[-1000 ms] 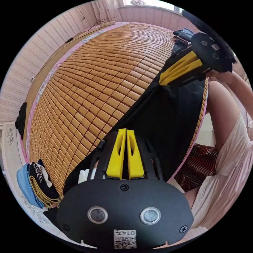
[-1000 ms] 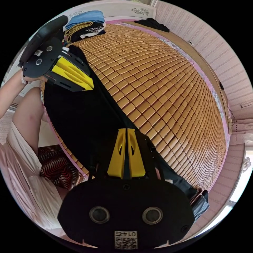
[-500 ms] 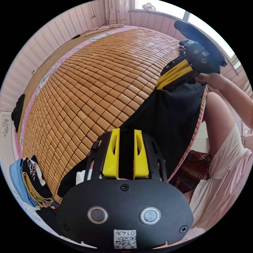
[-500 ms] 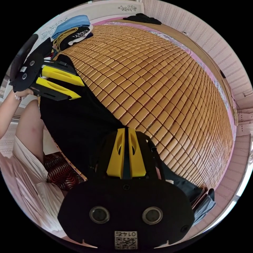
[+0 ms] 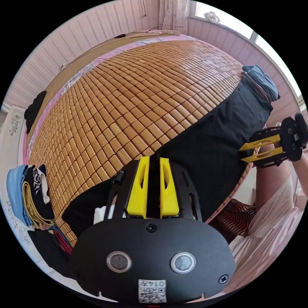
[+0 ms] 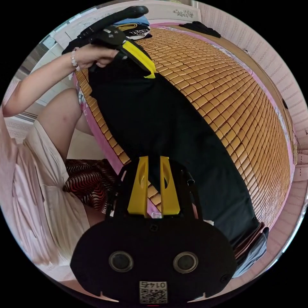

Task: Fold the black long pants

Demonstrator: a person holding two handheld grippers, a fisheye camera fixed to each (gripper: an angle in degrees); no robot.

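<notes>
1. The left claw has its yellow jaws parted, with black cloth showing in the gap between them; whether the jaws press on the cloth cannot be told. In the right gripper view the same claw hangs over the far end of the cloth, held in a hand.
2. The right claw is released: its jaws stand apart, and the mat edge and pink border show between them. It sits at the near edge of the bed, just beside the cloth rather than on it. In the left gripper view this claw is also open, off the bed's edge, apart from the cloth.
3. The black pants lie flat in a long strip along the near edge of the bed, running from one claw's side to the other.
4. They rest on a bamboo mat of small tan tiles that covers the bed.
5. At one end of the pants sits a small pile of folded clothes, grey-blue on top.
6. At the other end is a stack of clothes in blue, yellow and black.
7. A dark garment lies at the mat's far edge.
8. The person, in a pale skirt, stands beside the bed.
</notes>
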